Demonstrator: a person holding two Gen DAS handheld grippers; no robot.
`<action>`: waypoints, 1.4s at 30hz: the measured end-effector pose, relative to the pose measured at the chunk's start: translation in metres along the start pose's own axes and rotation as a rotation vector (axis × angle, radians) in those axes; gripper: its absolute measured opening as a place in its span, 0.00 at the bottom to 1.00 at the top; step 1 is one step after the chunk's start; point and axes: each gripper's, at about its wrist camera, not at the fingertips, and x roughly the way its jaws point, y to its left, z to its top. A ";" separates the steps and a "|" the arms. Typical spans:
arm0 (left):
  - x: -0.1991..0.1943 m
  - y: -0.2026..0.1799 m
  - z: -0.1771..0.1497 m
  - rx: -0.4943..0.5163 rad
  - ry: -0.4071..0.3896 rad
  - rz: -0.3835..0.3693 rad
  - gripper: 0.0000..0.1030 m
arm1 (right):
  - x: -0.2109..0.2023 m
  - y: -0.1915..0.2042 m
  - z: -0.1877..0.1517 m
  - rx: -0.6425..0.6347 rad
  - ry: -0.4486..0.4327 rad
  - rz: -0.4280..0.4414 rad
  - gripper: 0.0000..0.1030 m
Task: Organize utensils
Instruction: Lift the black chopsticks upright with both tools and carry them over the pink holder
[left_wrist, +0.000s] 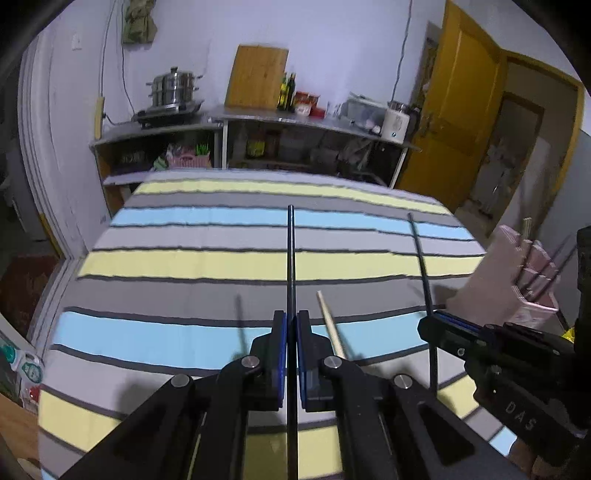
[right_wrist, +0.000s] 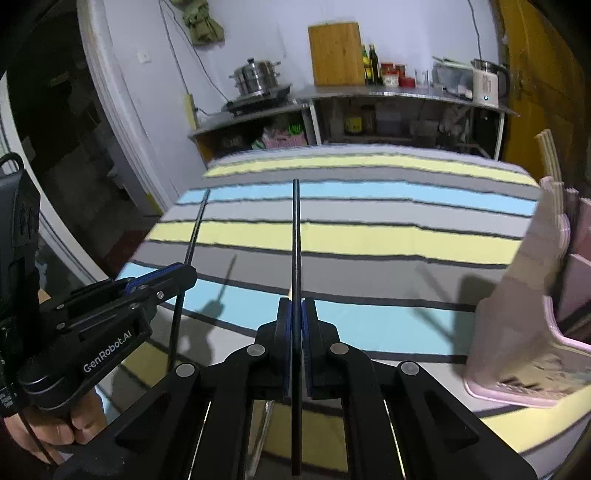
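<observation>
Your left tongs (left_wrist: 291, 325) are clamped on a thin black chopstick (left_wrist: 290, 258), and your right tongs (right_wrist: 296, 314) pinch another black chopstick (right_wrist: 296, 236), both above the striped tabletop (left_wrist: 184, 266). Only the left view shows the pale wooden chopstick (left_wrist: 330, 328) lying there. The pink plastic holder (right_wrist: 517, 325) stands just right.

One black chopstick (left_wrist: 290, 258) stands clamped upright over the striped tabletop, and a second black chopstick (right_wrist: 296, 240) is held the same way just beside it. A pale wooden chopstick (left_wrist: 330, 328) lies flat on the blue stripe near the front edge. At the right edge stands a pink utensil holder (right_wrist: 528, 295), tilted, with chopsticks inside.
</observation>
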 end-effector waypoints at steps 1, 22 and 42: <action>-0.007 -0.001 0.001 0.002 -0.008 -0.005 0.05 | -0.006 0.001 0.001 0.000 -0.009 0.001 0.05; -0.098 -0.059 0.023 0.085 -0.113 -0.140 0.05 | -0.110 0.000 0.006 0.012 -0.187 -0.002 0.05; -0.112 -0.172 0.063 0.221 -0.142 -0.330 0.05 | -0.189 -0.061 0.009 0.088 -0.319 -0.106 0.05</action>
